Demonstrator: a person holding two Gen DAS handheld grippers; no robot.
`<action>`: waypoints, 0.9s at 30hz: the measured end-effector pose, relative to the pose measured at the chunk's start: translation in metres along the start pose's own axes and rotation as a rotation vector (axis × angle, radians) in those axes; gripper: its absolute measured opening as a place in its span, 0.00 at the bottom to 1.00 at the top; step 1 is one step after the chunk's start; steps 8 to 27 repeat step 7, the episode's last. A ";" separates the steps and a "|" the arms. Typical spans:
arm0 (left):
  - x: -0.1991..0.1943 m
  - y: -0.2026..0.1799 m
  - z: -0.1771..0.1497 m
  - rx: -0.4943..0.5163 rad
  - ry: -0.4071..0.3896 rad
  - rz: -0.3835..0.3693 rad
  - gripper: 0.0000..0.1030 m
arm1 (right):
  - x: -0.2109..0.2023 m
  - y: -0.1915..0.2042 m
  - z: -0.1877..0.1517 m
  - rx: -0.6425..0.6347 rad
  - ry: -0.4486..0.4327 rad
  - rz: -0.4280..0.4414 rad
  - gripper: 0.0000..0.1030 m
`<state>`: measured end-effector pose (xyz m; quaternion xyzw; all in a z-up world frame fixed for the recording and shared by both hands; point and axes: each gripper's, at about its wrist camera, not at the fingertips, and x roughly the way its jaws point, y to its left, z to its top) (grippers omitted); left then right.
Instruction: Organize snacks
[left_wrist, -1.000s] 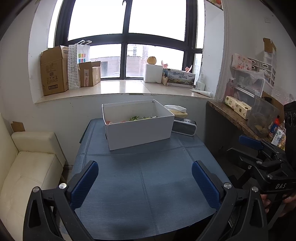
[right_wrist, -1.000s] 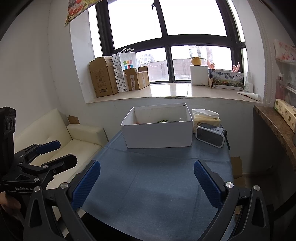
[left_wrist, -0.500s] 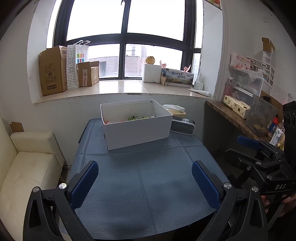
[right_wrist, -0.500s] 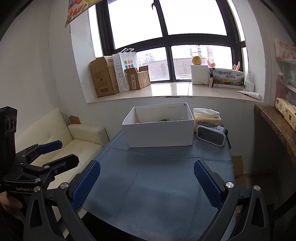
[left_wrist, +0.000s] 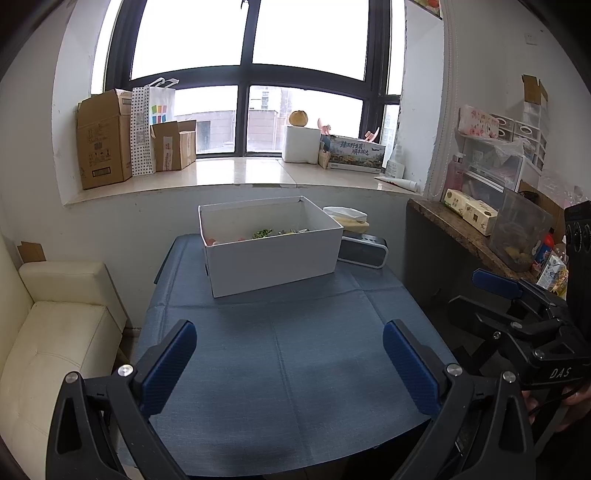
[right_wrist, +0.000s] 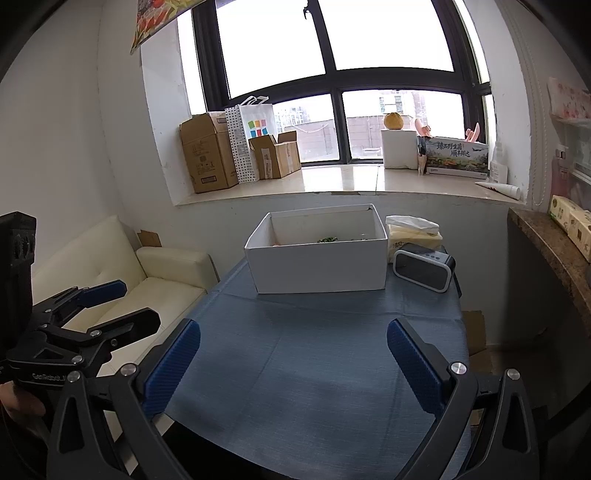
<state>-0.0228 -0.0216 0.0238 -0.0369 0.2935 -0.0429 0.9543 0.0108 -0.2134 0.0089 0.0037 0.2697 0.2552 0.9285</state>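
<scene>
sofa: cream leather sofa (left_wrist: 55, 332), left edge of the left wrist view, beside the table; lower left in the right wrist view too.
windowsill left: brown cardboard boxes (left_wrist: 105, 144) and a white paper bag with coloured squares (left_wrist: 159, 110), upper left of both views.
left gripper: black two-finger gripper with blue pads (left_wrist: 290, 363), bottom centre of the left wrist view. Fingers spread wide, nothing between them, hovering over the near part of the table. Also seen side-on at the lower left of the right wrist view (right_wrist: 110, 306), jaws apart there too.
table: table under a blue-grey cloth (left_wrist: 295, 350), centre of both views; the near half shows only bare cloth.
snack box: open white cardboard box (left_wrist: 271, 245), centre frame at the far end of the table, under the windowsill. Snacks (left_wrist: 264, 233) lie inside at the bottom: green, red and pale bits, mostly hidden by the front wall, can't tell what each one is.
right of box: pale tissue pack (right_wrist: 413, 230) behind a dark rounded speaker with a light rim (right_wrist: 423, 269); the speaker sits just beside the box's right wall.
right gripper: black two-finger gripper with blue pads (right_wrist: 293, 363), bottom centre of the right wrist view. Fingers wide, holding nothing, over the near table edge. Shows at the right edge of the left wrist view (left_wrist: 491, 295).
right side: brown counter (left_wrist: 454, 232) with small boxes and a clear tub, right of frame.
</scene>
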 end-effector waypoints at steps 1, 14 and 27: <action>0.000 0.000 0.000 -0.001 0.000 0.001 1.00 | 0.000 0.000 0.000 -0.001 0.000 -0.003 1.00; -0.002 -0.003 -0.001 0.003 -0.012 -0.018 1.00 | 0.000 0.001 -0.001 -0.001 0.001 -0.003 1.00; -0.002 -0.003 -0.001 0.003 -0.012 -0.018 1.00 | 0.000 0.001 -0.001 -0.001 0.001 -0.003 1.00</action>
